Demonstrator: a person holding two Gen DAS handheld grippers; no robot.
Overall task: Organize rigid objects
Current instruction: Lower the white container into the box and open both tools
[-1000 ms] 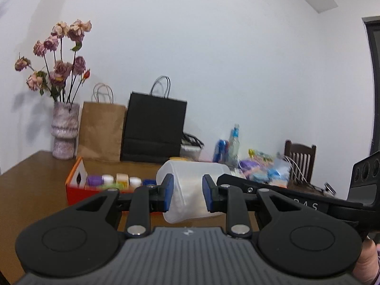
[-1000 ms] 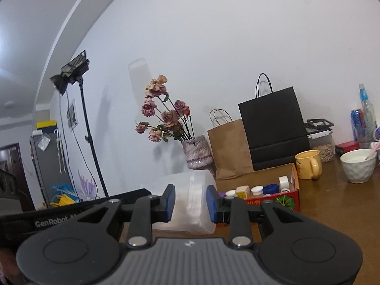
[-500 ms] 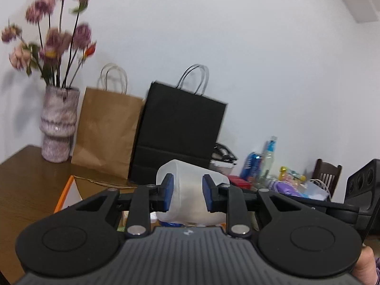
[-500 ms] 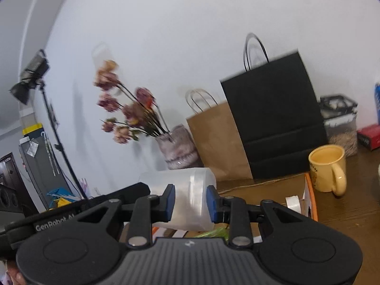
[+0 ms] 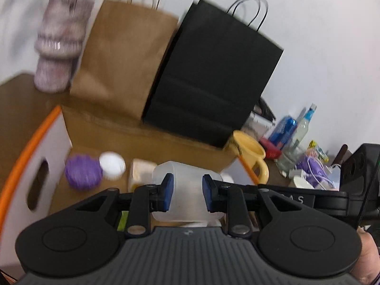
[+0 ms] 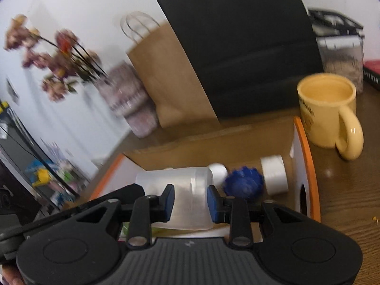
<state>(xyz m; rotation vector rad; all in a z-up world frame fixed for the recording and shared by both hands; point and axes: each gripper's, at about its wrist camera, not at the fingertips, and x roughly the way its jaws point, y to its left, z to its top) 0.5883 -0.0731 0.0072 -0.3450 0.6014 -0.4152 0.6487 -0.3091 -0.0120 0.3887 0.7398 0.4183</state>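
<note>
a translucent white plastic jug (image 5: 185, 192), lying on its side, was carried over the open cardboard box with orange-edged white end panels (image 5: 51, 147), one end in each tool. the left gripper (image 5: 185, 192) was clamped on the jug, its blue pads (image 5: 168, 191) pressed to the wall. the right gripper (image 6: 190, 200) also had the jug between its pads, but its jaws were opening at this moment; whether the pads were yet clear of the plastic could not be told through the blur.

inside the box, under and beside the jug, lay a purple ribbed lid (image 5: 82, 174), a white ribbed cap (image 5: 112, 162), a pale yellow block (image 5: 142, 172), a dark blue ribbed lid (image 6: 244, 184) and a roll of white tape (image 6: 273, 174). just outside the box's right end panel stood a yellow ceramic mug (image 6: 329, 111); behind the box stood a brown paper bag (image 5: 123, 54) and a black paper bag (image 5: 213, 76), with a mottled pink vase (image 5: 59, 47) to the left of the brown bag.

likely hazards, as judged: with one grip loosening, the smooth jug could pivot on the left pads and drop end-first; landing on the small lids, it could settle tilted or roll and scatter them; a swing past the right end panel could strike the mug.
</note>
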